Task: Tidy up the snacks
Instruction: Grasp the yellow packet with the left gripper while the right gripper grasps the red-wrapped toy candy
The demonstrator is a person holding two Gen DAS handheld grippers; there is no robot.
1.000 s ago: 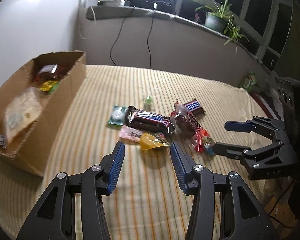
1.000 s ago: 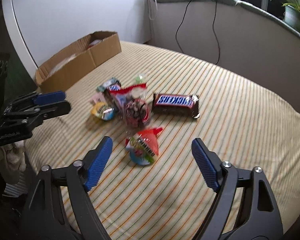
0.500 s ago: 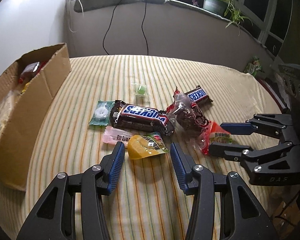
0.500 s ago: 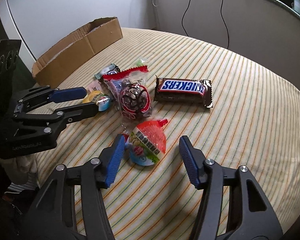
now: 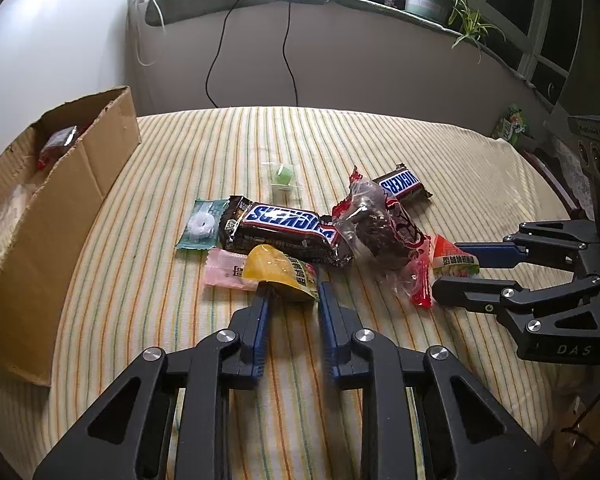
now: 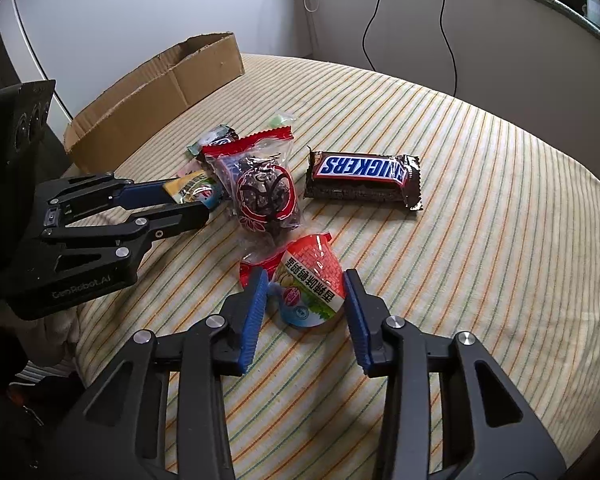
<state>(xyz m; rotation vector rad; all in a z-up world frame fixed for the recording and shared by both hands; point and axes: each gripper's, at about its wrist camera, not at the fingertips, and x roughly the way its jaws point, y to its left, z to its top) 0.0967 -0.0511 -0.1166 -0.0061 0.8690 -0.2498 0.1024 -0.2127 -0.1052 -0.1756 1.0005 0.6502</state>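
Note:
Loose snacks lie on a striped cloth (image 5: 380, 140). My left gripper (image 5: 292, 292) is closing, and its pads touch both sides of a yellow jelly cup (image 5: 276, 268). The right wrist view shows that gripper (image 6: 196, 200) with the yellow cup (image 6: 190, 186) between its fingers. My right gripper (image 6: 306, 280) is also closing, with its pads against a red-topped jelly cup (image 6: 310, 268). From the left wrist view the right gripper (image 5: 450, 270) clamps that cup (image 5: 454, 262). An open cardboard box (image 5: 68, 184) holding a few packets stands at the left.
Two Snickers bars (image 5: 284, 232) (image 5: 400, 184), a clear bag with a dark snack (image 5: 380, 228), a mint in a green wrapper (image 5: 202, 228), a pink candy (image 5: 226, 272) and a small green candy (image 5: 283, 174) crowd the middle. A wall with cables and plants rises behind.
My left gripper came forward and down to the yellow cup and narrowed around it. The right gripper's fingers narrowed from wide apart to the sides of the red-topped cup.

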